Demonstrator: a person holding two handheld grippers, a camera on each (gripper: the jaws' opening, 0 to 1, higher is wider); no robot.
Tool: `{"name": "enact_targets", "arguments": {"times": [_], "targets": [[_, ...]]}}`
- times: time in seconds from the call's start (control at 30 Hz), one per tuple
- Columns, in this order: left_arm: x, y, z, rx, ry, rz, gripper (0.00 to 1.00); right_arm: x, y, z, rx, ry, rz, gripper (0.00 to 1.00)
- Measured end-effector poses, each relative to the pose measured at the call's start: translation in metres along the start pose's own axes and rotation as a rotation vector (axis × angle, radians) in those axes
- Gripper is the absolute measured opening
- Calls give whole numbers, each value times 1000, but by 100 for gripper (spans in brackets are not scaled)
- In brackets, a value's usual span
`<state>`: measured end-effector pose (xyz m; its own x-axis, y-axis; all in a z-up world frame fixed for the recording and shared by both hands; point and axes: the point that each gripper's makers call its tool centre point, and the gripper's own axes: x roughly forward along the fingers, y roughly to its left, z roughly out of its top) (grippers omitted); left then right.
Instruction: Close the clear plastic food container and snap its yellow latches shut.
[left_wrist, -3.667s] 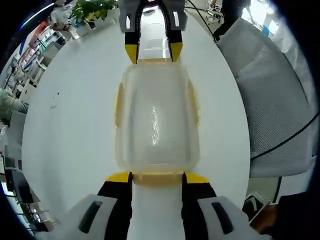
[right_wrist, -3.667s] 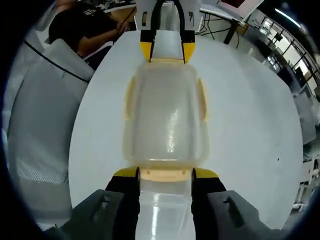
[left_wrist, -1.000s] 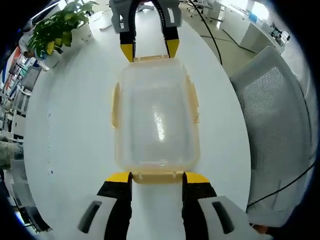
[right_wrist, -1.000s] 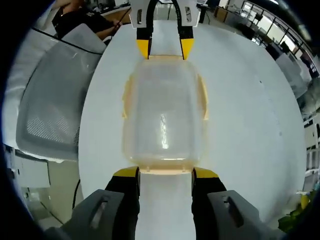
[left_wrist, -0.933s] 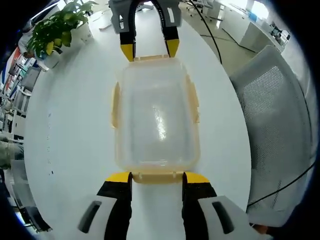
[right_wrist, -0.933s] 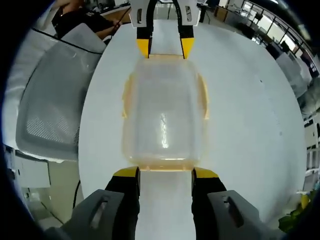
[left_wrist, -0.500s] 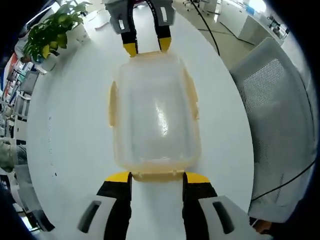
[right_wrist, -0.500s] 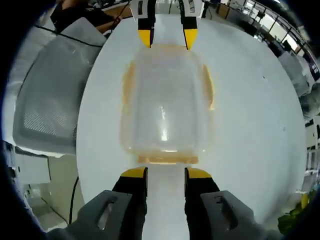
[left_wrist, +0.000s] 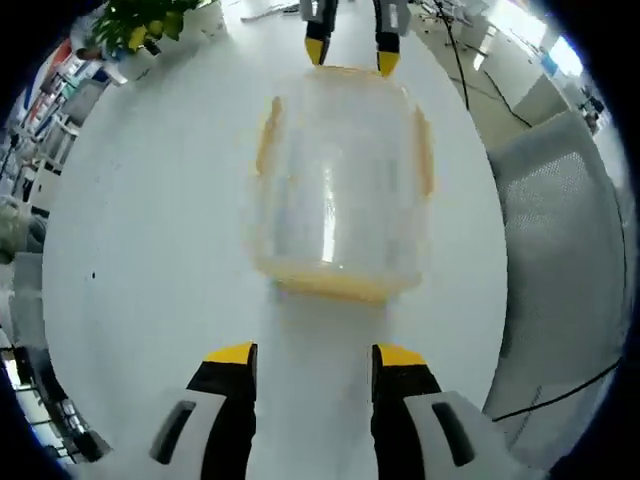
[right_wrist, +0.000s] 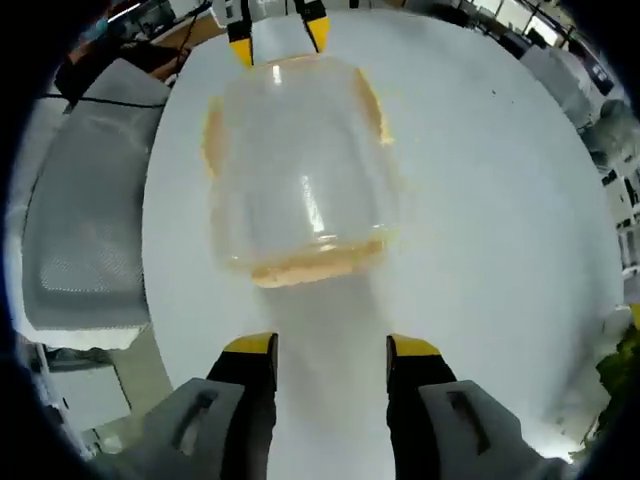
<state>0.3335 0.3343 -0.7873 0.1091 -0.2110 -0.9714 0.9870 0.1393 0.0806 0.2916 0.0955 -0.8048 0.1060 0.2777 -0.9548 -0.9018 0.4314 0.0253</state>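
In the left gripper view we count one clear container (left_wrist: 340, 185) on the white counter (left_wrist: 150, 250), ahead of our left tool (left_wrist: 308, 352) and apart from it; that tool's jaws stand parted, holding nothing. Two yellow side latches (left_wrist: 267, 135) show, blurred. The right tool (left_wrist: 350, 58) sits just beyond the container's far end.

In the right gripper view, one container (right_wrist: 295, 185) lies ahead of the right tool (right_wrist: 330, 345), whose jaws are spread and bare. We cannot tell whether the blurred latches are snapped. One grey chair (right_wrist: 80, 200) is partly cut off.

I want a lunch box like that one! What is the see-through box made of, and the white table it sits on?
The box looks like clear, glossy plastic: the table shows through it and a bright streak of light shines on top. Its yellow latches look like softer plastic. The table is smooth, matte white, maybe laminate; hard to tell.
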Motion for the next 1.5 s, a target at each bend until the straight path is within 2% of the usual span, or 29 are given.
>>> {"name": "enact_targets", "arguments": {"times": [0.07,0.17,0.2,0.3,0.4,0.47,0.5,0.57,0.6,0.63,0.7,0.73,0.8,0.83,0.93,1.03,1.07,1.13,1.27,1.43,1.5], "targets": [[-5,2,2,-87,-28,-11,41,-6,-2,2,31,-9,-6,34],[-11,-15,12,-227,-99,-119,49,-15,2,6,64,-31,9,33],[-14,-17,9,-281,-80,-131,50,-18,2,7,87,-38,14,34],[-19,-15,6,-311,-69,-116,49,-23,4,6,206,-46,39,38],[-24,-21,-4,-489,-18,-148,47,-27,-3,3,319,-49,21,38],[-27,-22,-3,-588,-28,-162,48,-30,-4,4,384,-61,31,37],[-30,-26,2,-639,-56,-206,48,-32,0,10,447,-96,72,38],[-34,-28,11,-761,-94,-251,47,-38,2,23,577,-170,132,40],[-37,-29,19,-831,-136,-294,45,-40,3,29,606,-200,152,40],[-38,-26,24,-899,-157,-303,42,-44,2,38,671,-250,174,39],[-38,-18,30,-989,-197,-295,40,-48,0,49,771,-307,202,36],[-36,-16,28,-1023,-182,-277,40,-49,-1,51,793,-318,205,34],[-30,-17,25,-1026,-153,-261,40,-48,-1,57,860,-342,234,31],[-26,-21,22,-1034,-115,-257,40,-48,0,58,886,-338,249,30],[-20,-27,30,-1041,-119,-266,36,-39,4,57,880,-320,248,27],[-13,-29,36,-1079,-112,-271,26,-32,8,55,901,-303,255,20],[-12,-30,37,-1074,-107,-266,27,-29,9,55,906,-299,258,18],[-7,-31,37,-1063,-87,-254,28,-24,11,54,915,-287,264,20],[-4,-32,41,-1049,-79,-229,24,-19,13,54,901,-276,261,24],[1,-34,40,-1040,-41,-216,24,-8,10,47,892,-229,223,19],[1,-34,40,-1049,-37,-218,25,-6,10,49,901,-237,233,20]]}}
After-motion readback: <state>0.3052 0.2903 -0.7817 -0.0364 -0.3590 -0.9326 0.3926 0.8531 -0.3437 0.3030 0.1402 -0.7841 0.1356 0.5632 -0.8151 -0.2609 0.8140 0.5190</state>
